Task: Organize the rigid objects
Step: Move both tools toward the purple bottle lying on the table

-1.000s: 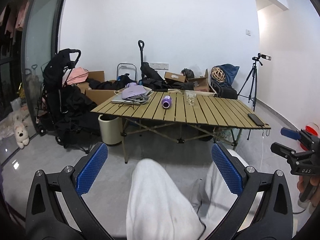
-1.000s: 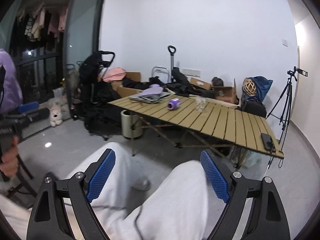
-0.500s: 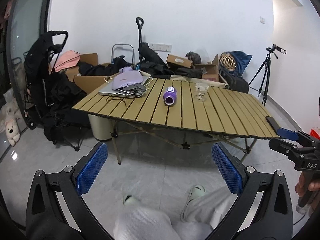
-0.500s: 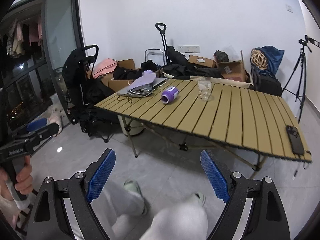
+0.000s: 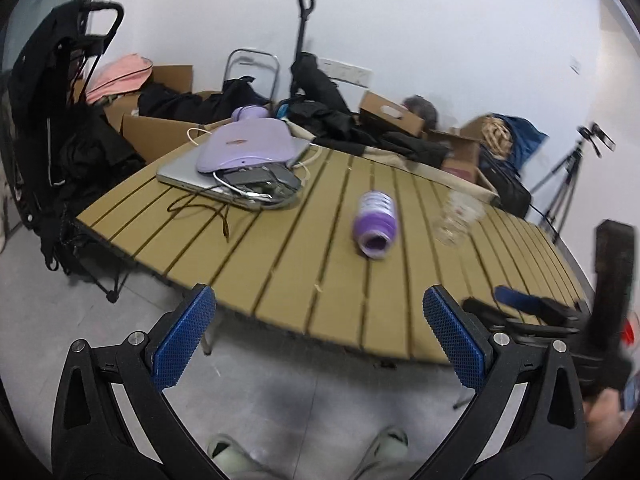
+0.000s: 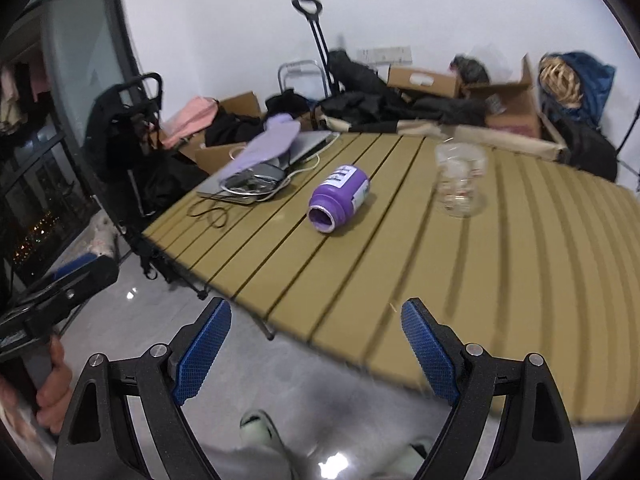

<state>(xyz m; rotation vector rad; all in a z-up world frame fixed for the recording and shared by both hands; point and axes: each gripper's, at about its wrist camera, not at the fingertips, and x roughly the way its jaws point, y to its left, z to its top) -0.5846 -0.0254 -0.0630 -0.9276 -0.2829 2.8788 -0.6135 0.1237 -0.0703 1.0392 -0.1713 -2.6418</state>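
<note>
Nearest the lenses, left gripper (image 5: 318, 332) and right gripper (image 6: 316, 344), both spread wide and holding nothing; black plastic arms, blue pads (image 5: 182, 338) with a fine knurled grid. Below them, pale grey glossy floor and the toes of light slippers (image 6: 258, 426). Just beyond the fingertips, the near edge of a folding table (image 6: 400, 280) of tan slats with dark grooves between, on thin black crossed legs.

Mid-table, a purple bottle (image 6: 338, 198) on its side: smooth rounded plastic, white label, open mouth turned toward the grippers, apart from everything else. Right of it and a little farther back, a clear glass jar (image 6: 460, 178), upright, blurred, contents not readable. Far left of the tabletop, a silver laptop (image 5: 192, 178), flat, under a lilac soft pouch (image 5: 244, 146), with dark devices and white and black cables (image 5: 208, 210) tangled at its front edge.

Behind the table, against the white wall: brown cardboard boxes (image 6: 424, 78), heaped black clothing (image 6: 380, 108), a black trolley handle (image 6: 316, 36), upright. Off left, a black stroller (image 5: 60, 120); off right, a tripod (image 5: 568, 176). At the right edge of the left view, the other gripper's black body crossing the table corner.
</note>
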